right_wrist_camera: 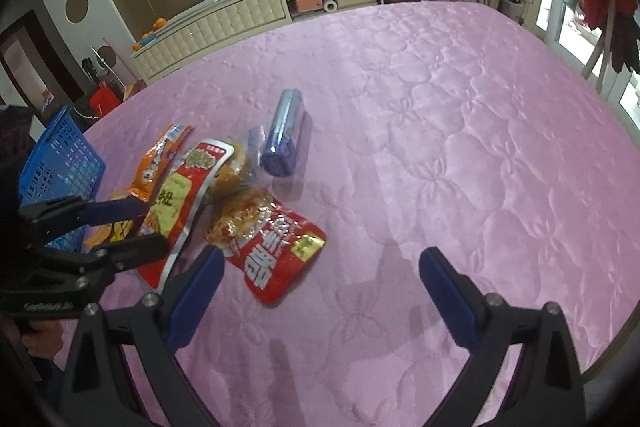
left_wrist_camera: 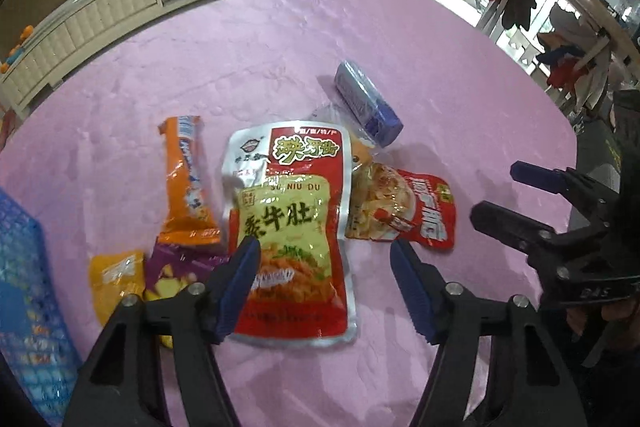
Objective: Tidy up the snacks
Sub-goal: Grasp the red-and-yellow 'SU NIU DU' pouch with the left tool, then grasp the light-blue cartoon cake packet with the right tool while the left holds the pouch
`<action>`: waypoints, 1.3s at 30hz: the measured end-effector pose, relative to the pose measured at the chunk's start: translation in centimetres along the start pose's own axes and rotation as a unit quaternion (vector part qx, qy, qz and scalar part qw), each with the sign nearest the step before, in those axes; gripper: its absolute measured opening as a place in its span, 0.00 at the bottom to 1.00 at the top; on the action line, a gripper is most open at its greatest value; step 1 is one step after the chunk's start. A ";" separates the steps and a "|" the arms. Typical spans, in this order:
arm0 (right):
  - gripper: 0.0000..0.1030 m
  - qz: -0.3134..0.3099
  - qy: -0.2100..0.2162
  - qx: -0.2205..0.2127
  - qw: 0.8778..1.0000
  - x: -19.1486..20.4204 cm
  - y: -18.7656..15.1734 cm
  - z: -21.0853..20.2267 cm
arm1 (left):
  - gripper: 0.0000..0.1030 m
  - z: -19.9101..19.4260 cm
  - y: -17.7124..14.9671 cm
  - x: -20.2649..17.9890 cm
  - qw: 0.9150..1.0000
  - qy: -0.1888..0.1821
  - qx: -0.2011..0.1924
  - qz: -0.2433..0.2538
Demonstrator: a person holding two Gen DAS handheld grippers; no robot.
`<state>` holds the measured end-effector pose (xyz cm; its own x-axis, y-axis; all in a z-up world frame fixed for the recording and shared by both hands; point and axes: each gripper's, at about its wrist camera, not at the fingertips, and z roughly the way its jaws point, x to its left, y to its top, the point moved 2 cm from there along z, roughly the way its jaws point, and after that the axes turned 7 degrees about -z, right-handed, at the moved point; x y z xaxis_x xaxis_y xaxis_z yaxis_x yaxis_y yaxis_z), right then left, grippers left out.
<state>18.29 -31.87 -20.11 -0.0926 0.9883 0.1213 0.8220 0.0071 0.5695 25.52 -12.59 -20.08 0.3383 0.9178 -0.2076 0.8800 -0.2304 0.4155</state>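
Left fingers (left_wrist_camera: 324,255) straddle, spread and unclenched, the flat silver-edged red-and-yellow foil snack pouch (left_wrist_camera: 292,227), lengthwise away from them; right fingers (right_wrist_camera: 322,269) spread, empty

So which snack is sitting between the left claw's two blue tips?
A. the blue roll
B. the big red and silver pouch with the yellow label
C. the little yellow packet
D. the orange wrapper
B: in the left wrist view the left claw stands open over the red and silver pouch, with the orange wrapper off to one side and the blue roll farther back.
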 end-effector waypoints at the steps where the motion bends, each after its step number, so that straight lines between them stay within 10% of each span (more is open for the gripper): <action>1: 0.97 0.005 0.003 0.002 1.000 -0.2 -0.1 0.1 | 0.61 0.3 0.2 0.1 1.000 0.001 0.003 0.002; 19: 0.97 0.032 0.022 -0.005 0.999 -0.9 -0.7 -0.3 | 0.48 2.5 2.1 -0.2 0.997 0.053 0.049 0.027; 26: 0.97 0.039 0.027 0.000 0.999 -1.0 -0.7 0.0 | 0.32 1.6 1.6 1.2 0.998 0.043 0.037 -0.005; 39: 0.97 -0.009 0.036 0.020 0.999 1.0 -0.2 0.5 | 0.30 -3.6 -0.2 2.4 0.997 0.067 -0.016 -0.035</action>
<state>18.29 -30.77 -20.52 -0.1459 0.9746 0.1698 0.8411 0.0318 0.5399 24.91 -9.17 -17.46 0.2279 0.9665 -0.1183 0.8877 -0.1563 0.4331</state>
